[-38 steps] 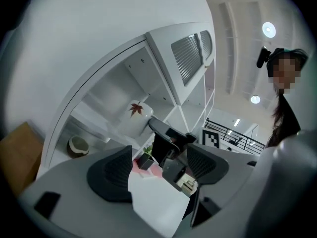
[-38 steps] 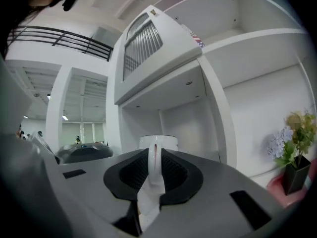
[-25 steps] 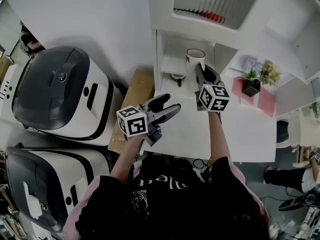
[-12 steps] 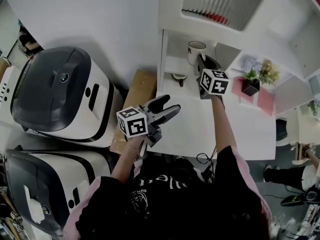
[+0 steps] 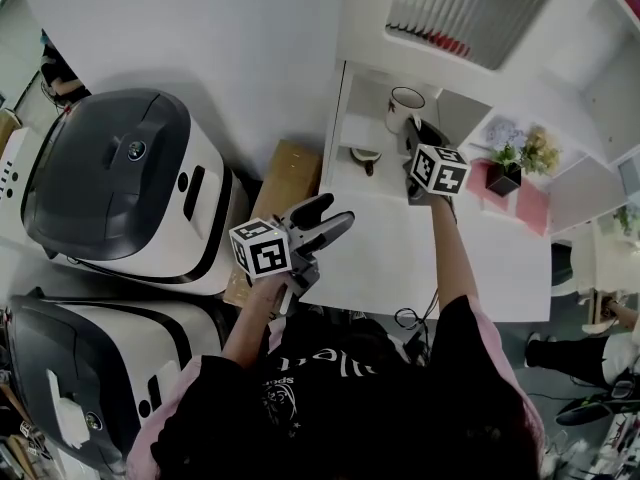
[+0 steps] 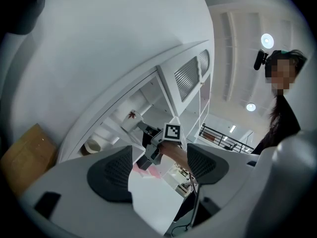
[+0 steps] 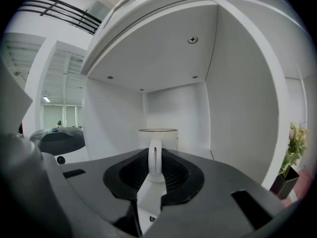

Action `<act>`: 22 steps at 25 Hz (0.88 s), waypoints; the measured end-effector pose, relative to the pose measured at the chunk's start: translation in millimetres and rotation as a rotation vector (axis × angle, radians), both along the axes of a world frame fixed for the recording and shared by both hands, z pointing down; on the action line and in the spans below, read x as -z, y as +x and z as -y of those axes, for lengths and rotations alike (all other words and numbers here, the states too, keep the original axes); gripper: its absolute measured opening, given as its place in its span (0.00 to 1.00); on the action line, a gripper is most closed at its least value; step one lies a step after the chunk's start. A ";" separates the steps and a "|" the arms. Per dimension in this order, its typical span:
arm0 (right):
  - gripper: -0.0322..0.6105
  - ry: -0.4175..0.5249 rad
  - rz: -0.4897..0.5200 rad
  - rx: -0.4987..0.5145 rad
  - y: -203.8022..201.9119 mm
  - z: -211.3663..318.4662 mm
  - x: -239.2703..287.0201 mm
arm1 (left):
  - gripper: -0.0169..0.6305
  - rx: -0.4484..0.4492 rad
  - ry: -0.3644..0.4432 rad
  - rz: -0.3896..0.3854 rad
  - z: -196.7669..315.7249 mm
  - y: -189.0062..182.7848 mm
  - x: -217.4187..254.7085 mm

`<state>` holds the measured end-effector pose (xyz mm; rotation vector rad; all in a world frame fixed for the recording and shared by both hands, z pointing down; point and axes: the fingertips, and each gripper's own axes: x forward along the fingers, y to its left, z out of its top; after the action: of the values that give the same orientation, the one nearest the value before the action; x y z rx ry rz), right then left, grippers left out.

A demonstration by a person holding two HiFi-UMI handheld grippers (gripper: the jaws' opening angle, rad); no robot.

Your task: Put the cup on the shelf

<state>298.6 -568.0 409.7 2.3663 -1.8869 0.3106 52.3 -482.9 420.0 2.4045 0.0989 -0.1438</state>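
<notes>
Looking steeply down from the head view, a white table point(image 5: 400, 258) is seen against a white shelf unit, with a person's two arms stretched over it. The right gripper point(image 5: 415, 133) is held out at the mouth of an open shelf compartment point(image 5: 365, 103), its marker cube facing up. A white cup point(image 5: 405, 105) with a thin dark rim is seen upright inside that compartment, just beyond the gripper's tips.

In the right gripper view, the cup's handle point(image 7: 155, 162) is clamped between the two dark ribbed pads, which are pressed against it from either side. The cup's body is framed by the compartment's white walls and ceiling. Whether its base touches the shelf floor cannot be told.

The left gripper point(image 5: 335, 211) is held low over the near left edge of the table, well apart from the cup. In the left gripper view its jaws are spread wide, with nothing between them; only the table and the distant right arm are seen through the gap.

A small bowl point(image 5: 363, 154) is set on the ledge left of the right gripper. A potted plant point(image 5: 503, 168) is placed to the right of the compartment. A cardboard box point(image 5: 280, 183) lies left of the table, and two large white and grey appliances point(image 5: 120, 183) are lined up further left.
</notes>
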 end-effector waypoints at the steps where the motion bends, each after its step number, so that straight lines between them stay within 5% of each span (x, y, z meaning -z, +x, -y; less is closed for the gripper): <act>1: 0.18 -0.014 -0.003 0.000 -1.0 -0.6 -3.9 | 0.56 0.002 -0.001 0.000 0.9 -1.9 -0.7; 7: 0.18 -0.078 -0.014 -0.028 -3.3 -2.6 -19.1 | 0.56 -0.005 -0.001 -0.002 0.3 -10.5 0.2; 10: 0.29 -0.082 -0.015 -0.041 -4.5 -6.3 -19.4 | 0.56 -0.007 -0.002 -0.001 0.3 -16.8 0.1; 22: 0.31 -0.009 -0.060 -0.023 -41.8 -59.7 12.9 | 0.56 -0.052 0.005 0.013 -13.4 -23.4 -7.6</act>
<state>256.8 -508.4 396.8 2.3656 -1.8295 0.2466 29.0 -469.5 427.5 2.4053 0.1556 -0.1046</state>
